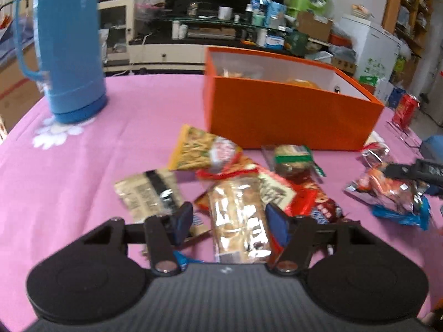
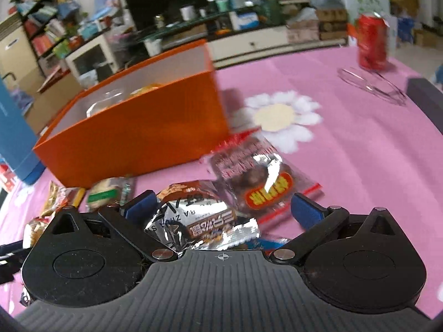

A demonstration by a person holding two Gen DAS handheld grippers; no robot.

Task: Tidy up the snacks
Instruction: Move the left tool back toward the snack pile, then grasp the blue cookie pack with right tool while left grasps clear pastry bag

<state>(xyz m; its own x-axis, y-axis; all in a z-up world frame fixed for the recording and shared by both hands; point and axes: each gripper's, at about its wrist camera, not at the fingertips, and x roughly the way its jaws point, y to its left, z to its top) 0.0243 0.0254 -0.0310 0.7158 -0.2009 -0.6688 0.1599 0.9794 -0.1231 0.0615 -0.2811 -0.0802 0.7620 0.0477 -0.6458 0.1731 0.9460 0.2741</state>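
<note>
An orange box [image 1: 290,113] stands open on the pink tablecloth, with a few snacks inside; it also shows in the right wrist view [image 2: 133,135]. Several snack packets lie in front of it. My left gripper [image 1: 231,220] is open, its blue pads either side of a clear packet of biscuits [image 1: 238,215]. A yellow noodle-snack packet [image 1: 193,152] lies beyond. My right gripper [image 2: 224,207] is open over a crumpled silver packet [image 2: 199,221], with a clear red-edged packet [image 2: 257,179] just ahead. The right gripper also shows at the left wrist view's right edge [image 1: 415,170].
A tall blue thermos [image 1: 69,47] stands at the table's far left. A red can [image 2: 371,41] and a clear lid [image 2: 371,83] lie at the far right. A dark object [image 2: 423,99] sits at the right edge. Cluttered shelves and a TV stand are behind the table.
</note>
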